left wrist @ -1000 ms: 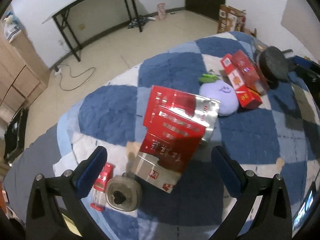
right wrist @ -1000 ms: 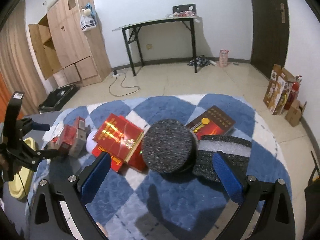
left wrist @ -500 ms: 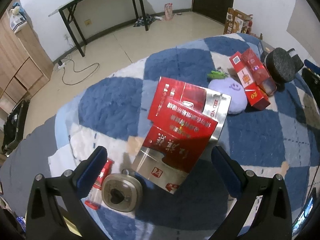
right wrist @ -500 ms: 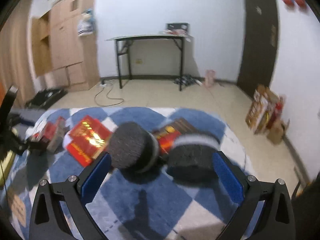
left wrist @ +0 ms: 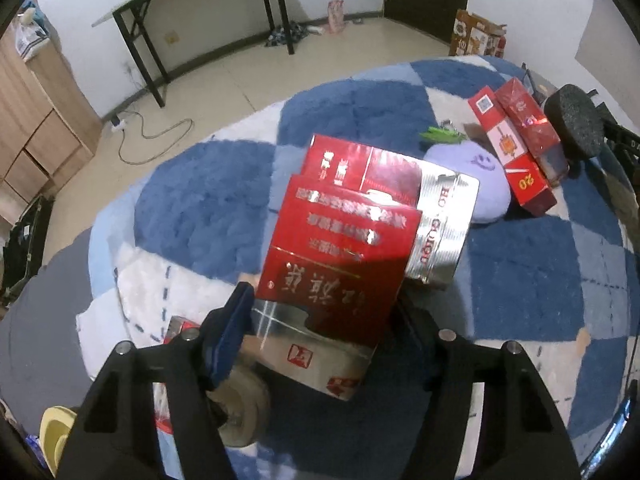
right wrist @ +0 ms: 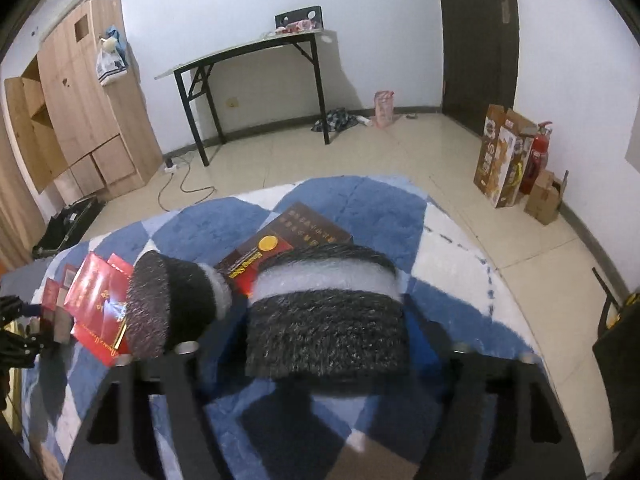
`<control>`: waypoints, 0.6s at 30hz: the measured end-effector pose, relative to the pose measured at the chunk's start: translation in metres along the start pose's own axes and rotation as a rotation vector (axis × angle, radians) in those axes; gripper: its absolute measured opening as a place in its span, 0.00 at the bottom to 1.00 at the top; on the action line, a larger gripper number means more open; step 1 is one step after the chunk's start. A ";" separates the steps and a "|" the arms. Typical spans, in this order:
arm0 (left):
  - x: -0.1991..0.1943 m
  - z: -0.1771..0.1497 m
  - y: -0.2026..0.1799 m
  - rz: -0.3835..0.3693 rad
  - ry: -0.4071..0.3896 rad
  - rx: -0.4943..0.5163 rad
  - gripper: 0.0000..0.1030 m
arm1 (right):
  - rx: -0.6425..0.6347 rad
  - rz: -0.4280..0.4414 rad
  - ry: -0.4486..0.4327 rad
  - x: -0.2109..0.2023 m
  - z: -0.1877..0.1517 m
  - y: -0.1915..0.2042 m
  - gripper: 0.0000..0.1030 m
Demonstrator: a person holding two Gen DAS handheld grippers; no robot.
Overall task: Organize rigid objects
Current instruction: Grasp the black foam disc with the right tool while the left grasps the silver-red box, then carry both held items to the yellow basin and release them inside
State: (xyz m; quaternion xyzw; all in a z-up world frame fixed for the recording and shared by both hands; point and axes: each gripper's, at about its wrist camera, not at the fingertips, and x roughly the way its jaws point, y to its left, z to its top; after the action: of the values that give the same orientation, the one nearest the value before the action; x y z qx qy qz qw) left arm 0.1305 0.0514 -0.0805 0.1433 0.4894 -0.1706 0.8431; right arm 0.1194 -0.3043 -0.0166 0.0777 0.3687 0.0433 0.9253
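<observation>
A red box point(left wrist: 340, 264) lies on a silver box point(left wrist: 312, 352) on the blue and white rug point(left wrist: 200, 208). My left gripper point(left wrist: 320, 320) is closing around this stack. Its left pad point(left wrist: 232, 332) touches the silver box's edge, and the right pad is hidden behind the stack. In the right wrist view a black foam block point(right wrist: 328, 332) with a white layer fills the space between the fingers of my right gripper point(right wrist: 326, 336), whose jaws are closing on it. A round black foam disc point(right wrist: 160, 304) leans just left of the block.
A purple plush point(left wrist: 480, 176), red cartons point(left wrist: 516, 144) and a round tin point(left wrist: 244, 400) lie near the stack. A dark red box point(right wrist: 288, 240) sits behind the foam. Beyond the rug are a black table point(right wrist: 248, 52), a wooden cabinet point(right wrist: 80, 100) and cardboard boxes point(right wrist: 500, 156).
Both pairs of jaws have narrowed. The left gripper sank onto the red and silver stack. The right gripper swung right from the round disc to the foam block.
</observation>
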 end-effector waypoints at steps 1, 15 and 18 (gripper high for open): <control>-0.001 0.000 0.000 -0.001 -0.002 -0.010 0.64 | 0.011 0.009 -0.006 0.002 0.002 -0.002 0.67; -0.102 -0.035 0.049 -0.055 -0.179 -0.263 0.23 | -0.123 0.133 -0.173 -0.111 -0.017 0.030 0.66; -0.084 -0.047 0.047 -0.090 -0.102 -0.279 0.23 | -0.193 0.196 -0.186 -0.126 -0.025 0.070 0.66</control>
State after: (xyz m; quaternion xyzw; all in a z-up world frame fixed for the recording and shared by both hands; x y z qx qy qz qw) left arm 0.0754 0.1251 -0.0257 -0.0062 0.4707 -0.1457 0.8701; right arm 0.0093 -0.2503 0.0633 0.0279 0.2661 0.1613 0.9499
